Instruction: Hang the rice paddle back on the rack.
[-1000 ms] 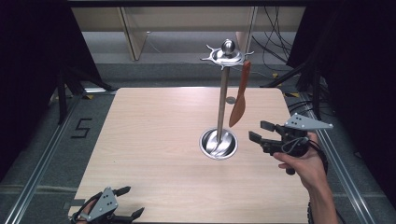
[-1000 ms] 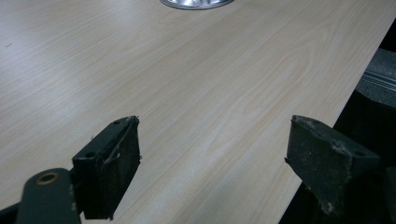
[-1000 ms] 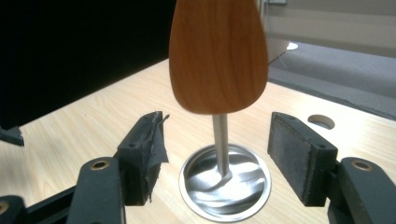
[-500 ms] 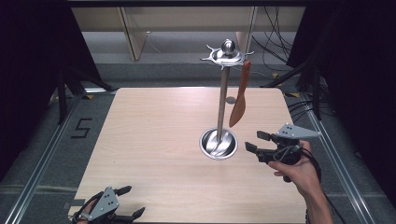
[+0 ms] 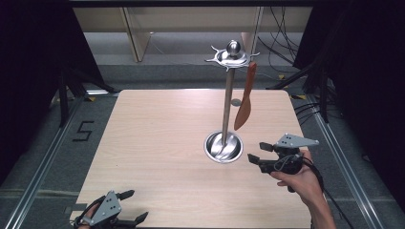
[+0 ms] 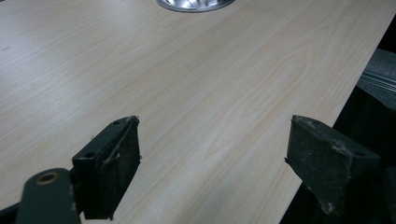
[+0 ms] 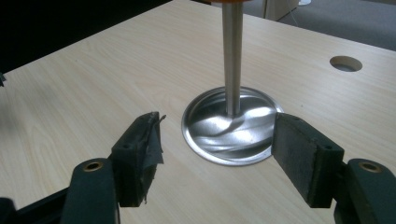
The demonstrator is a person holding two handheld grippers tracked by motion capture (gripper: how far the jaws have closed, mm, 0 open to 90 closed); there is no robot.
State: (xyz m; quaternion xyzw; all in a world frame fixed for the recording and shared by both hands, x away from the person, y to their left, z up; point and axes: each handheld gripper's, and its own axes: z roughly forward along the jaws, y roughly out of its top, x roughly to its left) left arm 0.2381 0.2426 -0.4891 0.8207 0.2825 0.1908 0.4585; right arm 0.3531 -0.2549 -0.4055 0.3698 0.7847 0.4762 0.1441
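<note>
A steel utensil stand [image 5: 228, 95] rises from a round dish base [image 5: 223, 146] in the middle right of the wooden table [image 5: 157, 138]. An orange-brown spatula [image 5: 245, 99] hangs from a hook on its top ring [image 5: 231, 56]. My right gripper [image 5: 258, 153] is held just right of the base, open and empty, jaws toward the dish. In the right gripper view the base [image 7: 231, 127] and pole [image 7: 231, 56] lie right beyond the open gripper [image 7: 217, 163]. My left gripper [image 5: 133, 206] is low at the near left table edge, open and empty; its own view shows the gripper [image 6: 212, 172] over bare wood.
A round cable hole [image 5: 236, 102] is cut in the table behind the stand, also seen as a hole [image 7: 345, 63] in the right gripper view. Metal rails [image 5: 43, 157] run along both sides of the table. Cables [image 5: 282, 47] lie on the floor at the back right.
My right gripper has drawn back toward the near edge and slightly left, away from the hanging spatula, and now sits beside the dish base. The left gripper has stayed put.
</note>
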